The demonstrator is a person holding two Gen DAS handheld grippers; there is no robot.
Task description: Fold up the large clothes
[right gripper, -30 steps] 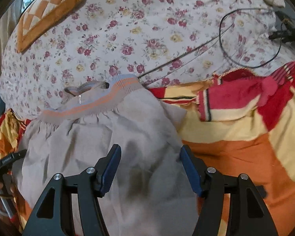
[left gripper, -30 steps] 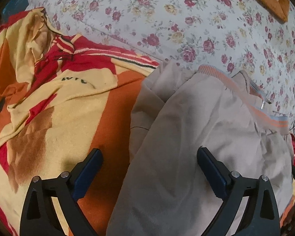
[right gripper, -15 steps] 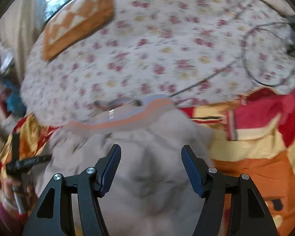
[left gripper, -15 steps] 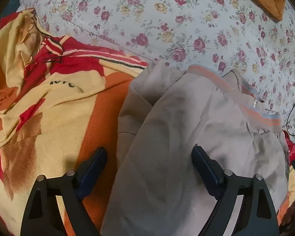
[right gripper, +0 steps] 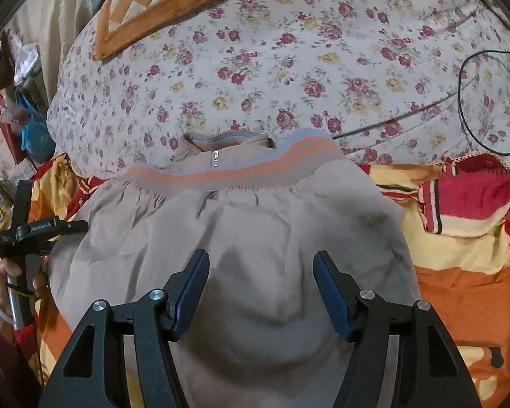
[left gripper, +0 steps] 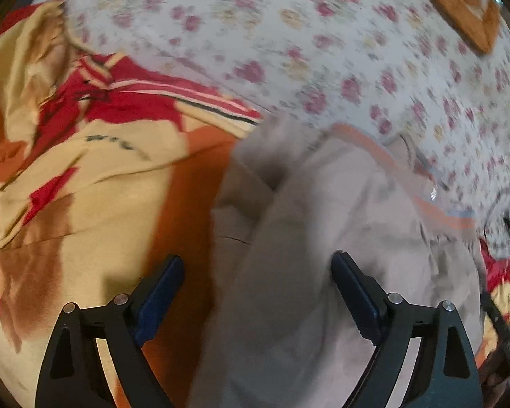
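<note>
Nearest in the right wrist view, the right gripper (right gripper: pixel 261 284) stands about half open over the folded beige jacket (right gripper: pixel 241 238); its blue pads (right gripper: pixel 191 292) hover above the cloth with nothing pinched between them. The jacket spreads from 6 o'clock up to the middle of that view, where its ribbed hem with orange and pale blue stripes (right gripper: pixel 241 170) lies across the top edge, and a collar with a small zip pull (right gripper: pixel 216 159) peeks out just behind it at 12 o'clock.

In the left wrist view the left gripper (left gripper: pixel 256 289) is spread wide, its jaws having just closed a little from their widest. One pad (left gripper: pixel 159 292) sits over the orange part of the blanket (left gripper: pixel 85 204) at 7 o'clock, the other over the jacket (left gripper: pixel 323 238) at 5 o'clock; the picture is blurred, so whether the pads brush the cloth is hard to say, but they clamp nothing.

At 9 o'clock of the right wrist view a hand (right gripper: pixel 20 275) holds the other gripper's handle beside the jacket's edge.

The jacket lies on the red, yellow and orange blanket, near its far edge. Beyond it stretches a floral bedsheet (right gripper: pixel 289 68), with a black cable (right gripper: pixel 465 108) looping at 2 o'clock and an orange checked cushion (right gripper: pixel 166 3) at 11 o'clock.
</note>
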